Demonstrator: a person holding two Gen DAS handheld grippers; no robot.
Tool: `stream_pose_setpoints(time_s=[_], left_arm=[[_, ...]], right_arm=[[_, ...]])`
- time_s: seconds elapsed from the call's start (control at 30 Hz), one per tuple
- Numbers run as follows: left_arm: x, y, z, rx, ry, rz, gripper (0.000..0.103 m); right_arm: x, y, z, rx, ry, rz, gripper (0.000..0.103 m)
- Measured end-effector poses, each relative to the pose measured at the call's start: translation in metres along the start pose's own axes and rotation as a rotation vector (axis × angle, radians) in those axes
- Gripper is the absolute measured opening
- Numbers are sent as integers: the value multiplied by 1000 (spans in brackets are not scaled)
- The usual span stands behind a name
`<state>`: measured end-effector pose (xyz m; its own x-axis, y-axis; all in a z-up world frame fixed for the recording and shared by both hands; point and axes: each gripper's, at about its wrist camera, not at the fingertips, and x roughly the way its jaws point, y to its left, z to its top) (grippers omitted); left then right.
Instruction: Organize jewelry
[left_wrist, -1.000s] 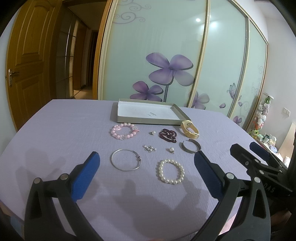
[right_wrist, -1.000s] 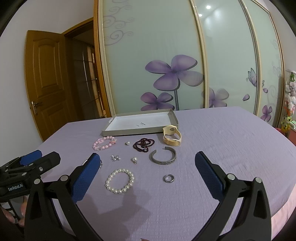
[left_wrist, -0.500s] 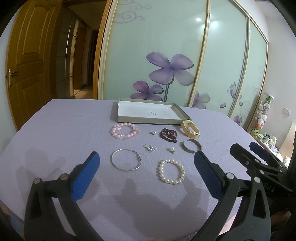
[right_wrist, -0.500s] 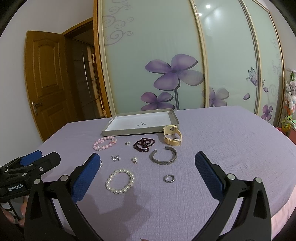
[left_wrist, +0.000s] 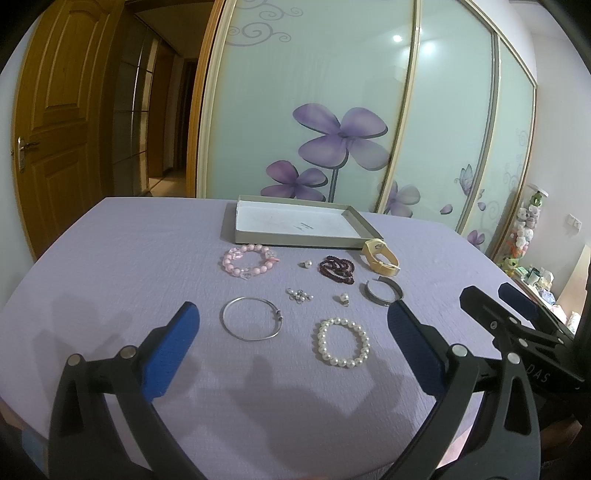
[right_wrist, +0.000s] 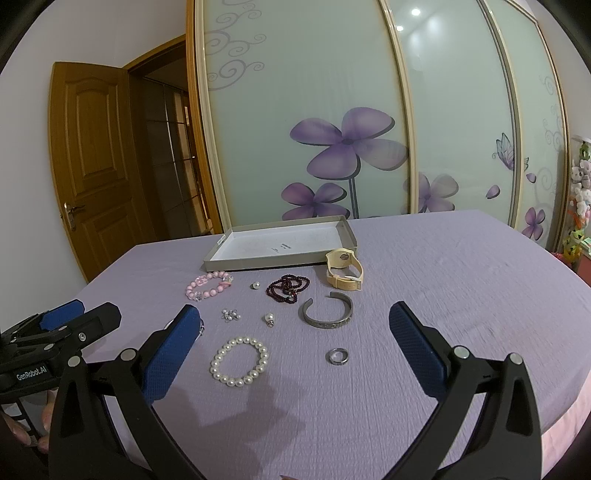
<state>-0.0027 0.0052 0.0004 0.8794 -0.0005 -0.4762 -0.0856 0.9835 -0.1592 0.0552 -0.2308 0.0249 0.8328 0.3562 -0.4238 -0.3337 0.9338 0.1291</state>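
Jewelry lies scattered on a bed covered in lavender cloth (left_wrist: 129, 266), just near of a shallow grey tray (left_wrist: 295, 226) with a white floor that sits toward the far edge, nothing visible inside it. Closest to the tray, from left to right, are a pink bead bracelet (left_wrist: 248, 261), a small pearl stud (left_wrist: 306, 263), a heap of dark red beads (left_wrist: 337, 270) and a cream watch (left_wrist: 380, 257) whose strap stands up on edge beside the tray's right corner. Nearer lie a cluster of tiny pearl earrings (left_wrist: 300, 294), a single pearl drop (left_wrist: 343, 298) and an open grey metal cuff (left_wrist: 382, 292). Nearest of all are a thin silver bangle (left_wrist: 252, 323) on the left and a white pearl bracelet (left_wrist: 343, 342) to its right; in the right wrist view a small silver ring (right_wrist: 337, 356) rests on the cloth just right of that pearl bracelet (right_wrist: 239, 362) and near of the cuff (right_wrist: 327, 314). The left gripper (left_wrist: 291, 328) hovers low at the near edge with its blue-padded jaws spread wide and nothing between them, bangle and pearl bracelet lying in the gap ahead. The right gripper (right_wrist: 295, 328) is likewise spread wide and grasps nothing, apart from every piece. Behind the bed stand sliding wardrobe doors (left_wrist: 332, 110) printed with purple flowers, and a brown wooden door (left_wrist: 51, 129) on the far left.
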Motion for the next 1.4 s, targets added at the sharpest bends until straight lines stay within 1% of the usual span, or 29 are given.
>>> stream_pose_setpoints(time_s=[0.1,1.17,1.4], left_arm=[[7,-2,-2,-1,0,1,101],[12,-1,-5,-1,5,3,101],[20,7,-2,-15,27,17,101]], right_arm=[[1,0,-1,1,-1,-1,102],[3,1,-1,3,6,1,102],[13,1,3,6,27,3,102]])
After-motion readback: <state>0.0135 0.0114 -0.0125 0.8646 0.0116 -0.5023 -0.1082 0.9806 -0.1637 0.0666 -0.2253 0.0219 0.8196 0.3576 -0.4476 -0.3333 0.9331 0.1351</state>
